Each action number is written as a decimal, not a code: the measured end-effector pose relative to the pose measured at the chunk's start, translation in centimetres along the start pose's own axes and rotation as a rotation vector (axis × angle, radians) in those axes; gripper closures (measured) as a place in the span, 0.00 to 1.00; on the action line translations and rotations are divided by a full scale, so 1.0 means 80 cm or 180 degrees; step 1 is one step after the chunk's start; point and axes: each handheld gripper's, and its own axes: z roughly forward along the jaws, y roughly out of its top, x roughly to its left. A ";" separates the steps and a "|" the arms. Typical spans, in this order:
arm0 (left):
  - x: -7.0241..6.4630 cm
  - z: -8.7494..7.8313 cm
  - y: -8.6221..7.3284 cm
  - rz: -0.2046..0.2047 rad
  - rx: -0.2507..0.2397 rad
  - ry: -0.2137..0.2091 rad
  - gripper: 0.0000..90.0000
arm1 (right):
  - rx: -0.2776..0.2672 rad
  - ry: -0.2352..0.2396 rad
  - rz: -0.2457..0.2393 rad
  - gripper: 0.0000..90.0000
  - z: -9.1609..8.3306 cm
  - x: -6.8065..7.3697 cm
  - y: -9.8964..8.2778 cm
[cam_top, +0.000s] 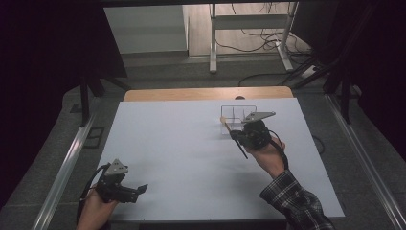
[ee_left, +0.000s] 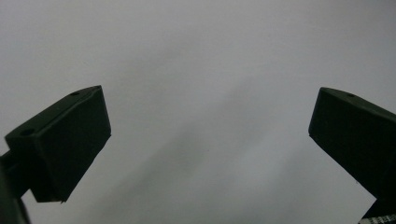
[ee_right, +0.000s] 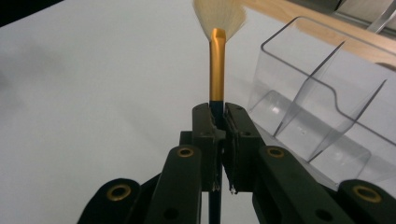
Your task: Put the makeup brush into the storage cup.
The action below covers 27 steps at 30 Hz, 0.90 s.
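Brush [ee_right: 216, 60] clamped in right hand-held gripper [ee_right: 218, 116], bristles up, just beside clear organizer [ee_right: 322, 107] on desk [cam_top: 182, 143]. Left hand-held gripper [ee_left: 205, 140] wide, empty. Step: carry to organizer. Next: lift over compartment, lower in.

Plaid sleeve [cam_top: 297, 203]; black hand-held gripper [cam_top: 238, 135], brass screws.

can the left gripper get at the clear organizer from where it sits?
Probably not without a long move: the left gripper sits open at the near left edge, the organizer stands far right, and the right gripper, holding the brush, is beside it.
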 end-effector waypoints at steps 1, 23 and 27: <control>0.000 0.000 0.000 0.0001 0.0000 0.0001 0.00 | -0.0025 -0.0012 0.0001 0.93 -0.001 0.000 0.000; -0.001 0.001 0.000 0.0018 0.0017 -0.0004 0.00 | -0.0542 -0.0106 0.0084 0.93 -0.015 -0.004 0.003; 0.000 0.001 0.000 0.0016 0.0016 -0.0005 0.00 | -0.0543 -0.0100 0.0093 0.93 -0.013 -0.005 0.004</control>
